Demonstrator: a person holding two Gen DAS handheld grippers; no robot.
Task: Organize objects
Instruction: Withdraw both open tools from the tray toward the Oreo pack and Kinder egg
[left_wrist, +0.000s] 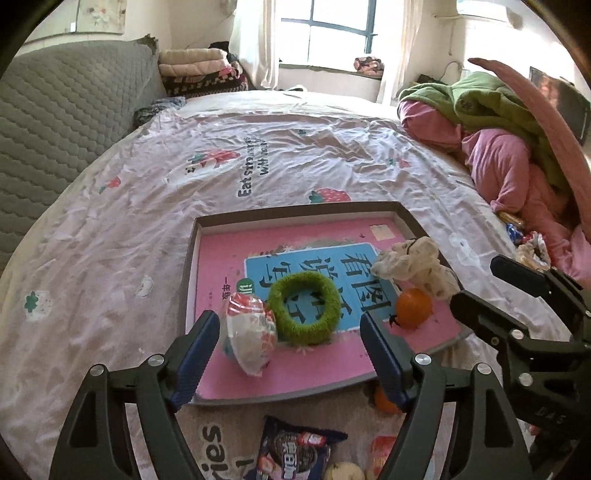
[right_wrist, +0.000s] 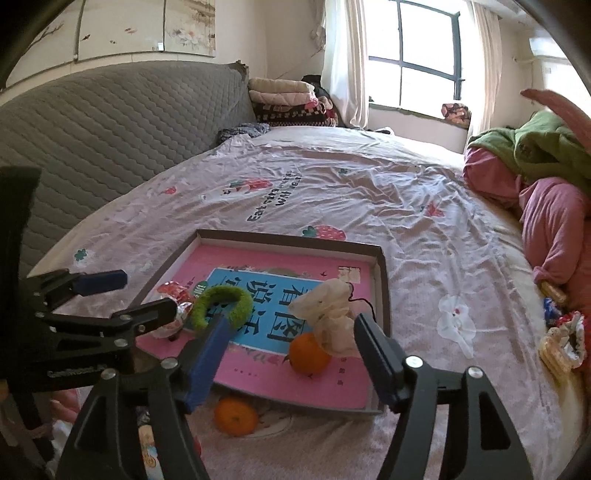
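Nearest the lenses, both claws released and holding nothing: left gripper (left_wrist: 290, 354) with blue-padded jaws spread over the near edge of the shallow grey cardboard tray (left_wrist: 295, 211), right gripper (right_wrist: 291, 363) likewise wide above its near right corner.

Still outside the tray on the strawberry-print pink bedsheet (left_wrist: 110, 236): a loose round orange tangerine (right_wrist: 236, 416) just beside the tray's near wall, a dark crinkly foil snack packet (left_wrist: 295, 456), and more wrapped snacks at the very bottom, too cropped to name.

Inside the tray, on a pink-and-blue workbook (left_wrist: 236, 269): a white-and-red plastic-wrapped snack (left_wrist: 251, 334) touching a fuzzy green ring-shaped scrunchie (left_wrist: 303, 309), a second orange tangerine (left_wrist: 413, 308) and, against it, a crumpled cream cloth pouch (left_wrist: 413, 267).

Gathering apparently midway, between picks. Next move, by judgement: lowering over the loose tangerine, jaws astride it, a gentle close on a fruit apt to roll.

Loose tangerine plain only from the right wrist; dark packet seen only from the left.

Farther off, rumpled pink and green bedding (right_wrist: 546, 192) and a grey quilted headboard (right_wrist: 110, 122).
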